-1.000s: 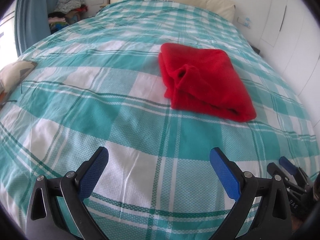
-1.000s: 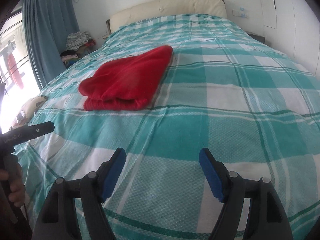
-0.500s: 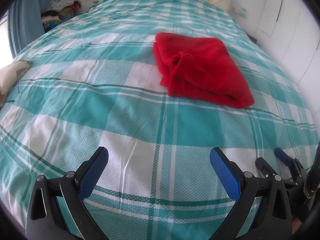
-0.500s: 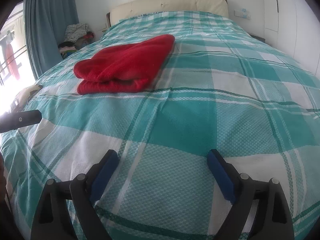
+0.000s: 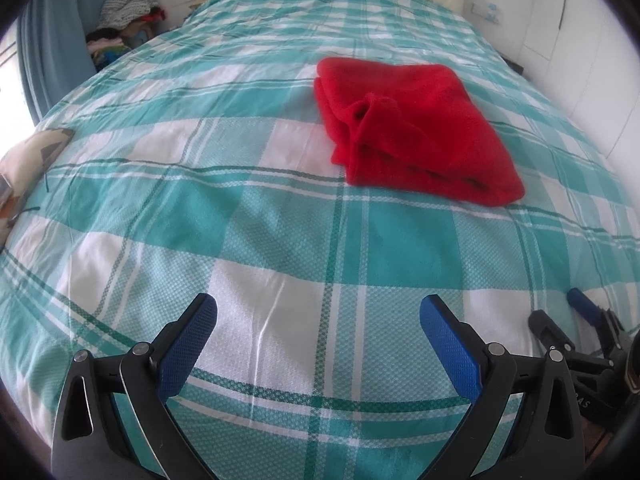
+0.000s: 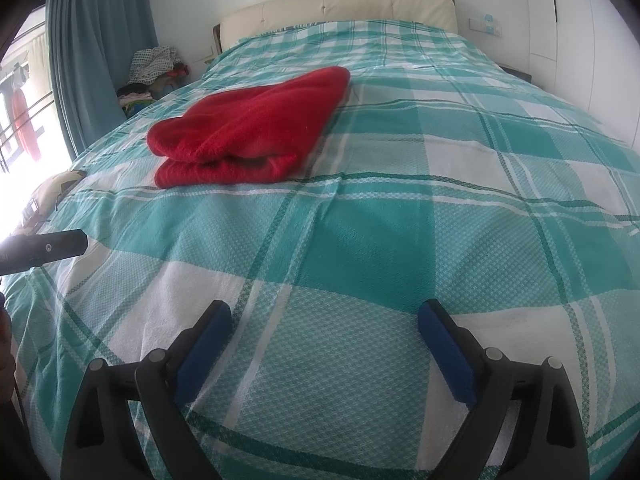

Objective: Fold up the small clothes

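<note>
A red fleece garment (image 5: pixel 416 128) lies folded into a thick rectangle in the middle of the bed; it also shows in the right wrist view (image 6: pixel 248 128). My left gripper (image 5: pixel 318 316) is open and empty, low over the near part of the bed, well short of the garment. My right gripper (image 6: pixel 324 316) is open and empty, also near the foot of the bed. The right gripper's fingers (image 5: pixel 580 304) show at the left wrist view's lower right. A black part of the left gripper (image 6: pixel 44 246) shows at the right wrist view's left edge.
The bed has a teal and white checked cover (image 5: pixel 240 216) and a cream headboard (image 6: pixel 340 4). A pile of clothes (image 6: pixel 154 68) sits by the blue curtain (image 6: pixel 100 48) at the far left. A patterned cushion (image 5: pixel 28 156) lies at the bed's left edge. White wardrobe doors (image 6: pixel 580 20) stand on the right.
Both grippers have shifted a little near the foot of the bed, so the views moved slightly. Both stay open and empty. The red garment has not moved.
</note>
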The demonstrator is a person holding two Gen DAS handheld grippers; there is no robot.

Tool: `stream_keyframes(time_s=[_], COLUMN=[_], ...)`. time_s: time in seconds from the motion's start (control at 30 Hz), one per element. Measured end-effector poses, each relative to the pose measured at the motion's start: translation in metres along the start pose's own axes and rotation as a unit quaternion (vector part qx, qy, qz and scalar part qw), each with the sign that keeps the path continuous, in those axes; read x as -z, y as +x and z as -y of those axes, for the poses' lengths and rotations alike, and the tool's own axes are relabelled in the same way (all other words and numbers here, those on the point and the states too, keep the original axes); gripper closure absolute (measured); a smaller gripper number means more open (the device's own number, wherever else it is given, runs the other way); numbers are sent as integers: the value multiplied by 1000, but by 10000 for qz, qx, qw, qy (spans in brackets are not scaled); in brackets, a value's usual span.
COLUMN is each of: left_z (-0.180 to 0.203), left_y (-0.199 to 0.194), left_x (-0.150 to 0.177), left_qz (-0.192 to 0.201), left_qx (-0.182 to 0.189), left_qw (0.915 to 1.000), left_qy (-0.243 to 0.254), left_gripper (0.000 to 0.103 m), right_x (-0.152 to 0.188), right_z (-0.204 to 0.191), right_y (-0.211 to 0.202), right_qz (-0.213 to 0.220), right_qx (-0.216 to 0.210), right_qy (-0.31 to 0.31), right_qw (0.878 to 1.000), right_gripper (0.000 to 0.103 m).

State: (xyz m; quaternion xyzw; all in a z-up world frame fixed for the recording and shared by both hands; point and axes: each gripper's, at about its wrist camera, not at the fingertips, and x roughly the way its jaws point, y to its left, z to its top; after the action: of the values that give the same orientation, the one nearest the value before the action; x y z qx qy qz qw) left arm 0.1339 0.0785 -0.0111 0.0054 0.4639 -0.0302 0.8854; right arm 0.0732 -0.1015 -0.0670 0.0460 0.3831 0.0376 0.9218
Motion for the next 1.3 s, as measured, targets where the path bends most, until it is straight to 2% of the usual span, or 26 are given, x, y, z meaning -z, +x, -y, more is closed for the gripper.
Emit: stream_keyframes(time_s=[0.07, 0.13, 0.2, 0.3, 0.4, 0.47, 0.53, 0.6, 0.67, 0.7, 0.77, 0.87, 0.9, 0.97, 1.0, 1.03, 1.07, 1.1, 1.2, 1.3], left_z=[2, -5, -21, -50, -66, -66, -63, -61, -58, -57, -56, -58, -57, -54, -54, -55, -58, -61, -62, -58], left_y=[-4, -9, -6, 2, -1, 3, 11, 24, 48, 61, 84, 108, 113, 111, 107, 101, 92, 83, 61, 50], left_x=[-2, -3, -4, -7, -13, -33, -58, -82, -99, -103, -103, -90, -85, -78, -77, -77, -76, -74, -71, -72], left_qz=[49, 159, 176, 53, 361, 467, 534, 594, 409, 265, 32, -247, -321, -282, -321, -365, -327, -241, -10, 190], left_qx=[127, 536, 725, 743, 791, 756, 656, 657, 720, 679, 338, -97, -209, -349, -373, -350, -250, -103, 210, 264], left_qw=[9999, 9984, 9959, 9893, 9806, 9811, 9832, 9827, 9836, 9849, 9883, 9922, 9936, 9959, 9959, 9954, 9950, 9946, 9930, 9931], left_qy=[57, -102, -516, -1252, -1754, -1719, -1615, -1625, -1605, -1567, -1488, -1216, -1066, -785, -763, -811, -906, -1009, -1160, -1123], left_gripper=[1, 1, 1, 1, 1, 1, 1, 1, 1, 1, 2, 2, 2, 2, 2, 2, 2, 2, 1, 1], right_x=[0, 1, 1, 1, 3, -1, -14, -37, -68, -85, -116, -133, -131, -119, -108, -99, -93, -88, -72, -53], right_z=[0, 2, 5, 13, 26, 29, 25, 17, 8, 1, -14, -38, -44, -49, -47, -39, -31, -23, -3, 11], right_y=[0, -1, -3, -7, -11, -13, -12, -14, -15, -14, -9, 8, 21, 60, 77, 82, 73, 59, 21, 1], right_qz=[6, 23, 60, 123, 169, 89, -58, 79, 337, 449, 625, 834, 683, -98, -501, -630, -458, -258, 170, 404], right_qx=[-26, -114, -231, -490, -926, -1049, -941, -899, -1142, -1247, -1441, -1548, -1660, -1664, -1521, -1397, -1420, -1519, -1245, -927], right_qy=[14, 65, 168, 358, 651, 744, 621, 443, 322, 263, 76, -348, -469, -572, -562, -495, -368, -198, 202, 414], right_qw=[10000, 9999, 9996, 9981, 9934, 9917, 9936, 9949, 9924, 9908, 9876, 9838, 9826, 9844, 9855, 9869, 9881, 9879, 9919, 9940], right_gripper=[8, 8, 7, 7, 7, 7, 7, 7, 8, 8, 8, 8, 8, 10, 16, 30, 37, 37, 19, 14])
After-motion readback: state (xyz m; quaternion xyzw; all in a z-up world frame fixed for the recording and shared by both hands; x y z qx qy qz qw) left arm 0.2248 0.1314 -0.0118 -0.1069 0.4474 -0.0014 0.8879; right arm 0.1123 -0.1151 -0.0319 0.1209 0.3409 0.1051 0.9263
